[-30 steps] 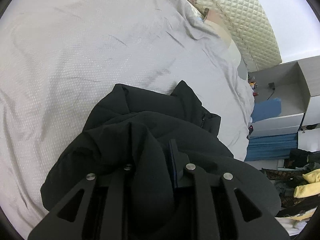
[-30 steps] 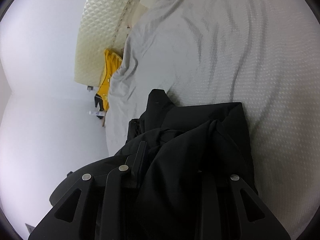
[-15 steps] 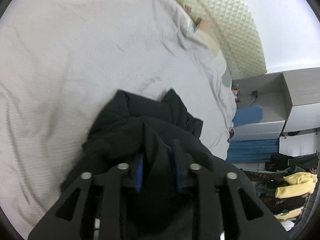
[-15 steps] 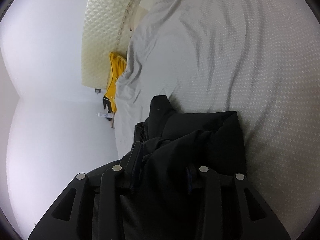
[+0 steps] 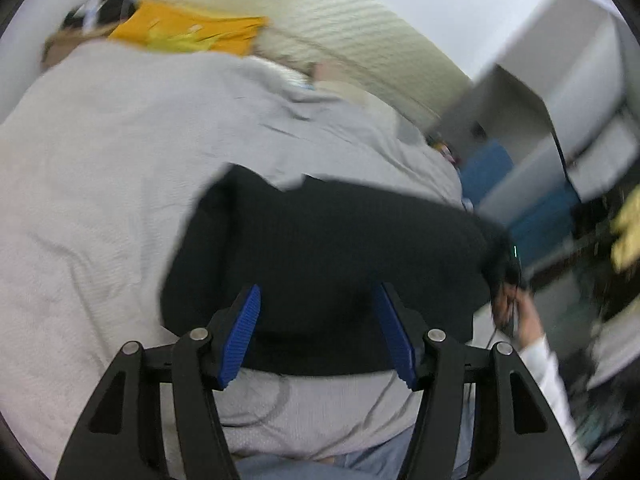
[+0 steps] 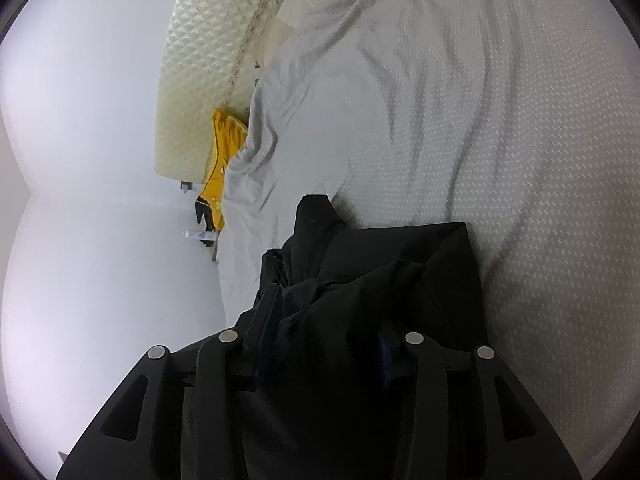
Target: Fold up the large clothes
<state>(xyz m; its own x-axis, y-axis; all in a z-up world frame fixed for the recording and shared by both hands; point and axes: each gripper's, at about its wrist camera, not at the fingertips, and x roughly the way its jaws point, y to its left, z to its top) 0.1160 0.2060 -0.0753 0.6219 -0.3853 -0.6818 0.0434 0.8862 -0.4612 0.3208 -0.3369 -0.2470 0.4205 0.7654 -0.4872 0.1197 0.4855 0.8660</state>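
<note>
- We are folding a big black jacket (image 5: 320,248) that is lying in a bundle on the grey bed cover (image 5: 100,160), near the edge of the bed closest to us.
- Our left gripper (image 5: 316,332) is opening its jaws. The blue pads (image 5: 240,336) are standing apart with nothing pinched between them. We think it has let go so this side of the jacket can rest on the bed.
- The jacket shows behind the left pads, lower down on the bed. The picture is blurry, so we cannot see its folds well.
- Our right gripper (image 6: 324,352) is opening its jaws too, but black cloth is bunched up between them. The pads are mostly hidden by the cloth, so we cannot tell if they are pinching it.
- In the right view the jacket (image 6: 380,272) is puffy and piled on itself, with one corner poking up toward the pillows. We think a puffy jacket like this may spring back open when we let go.
- A hand in a white sleeve (image 5: 536,344) is showing at the right side of the jacket.
- A yellow cloth (image 5: 188,32) is lying far away by the cream headboard (image 6: 208,40). It is not in our way.
- We think the next job is pressing the bundle flat.
</note>
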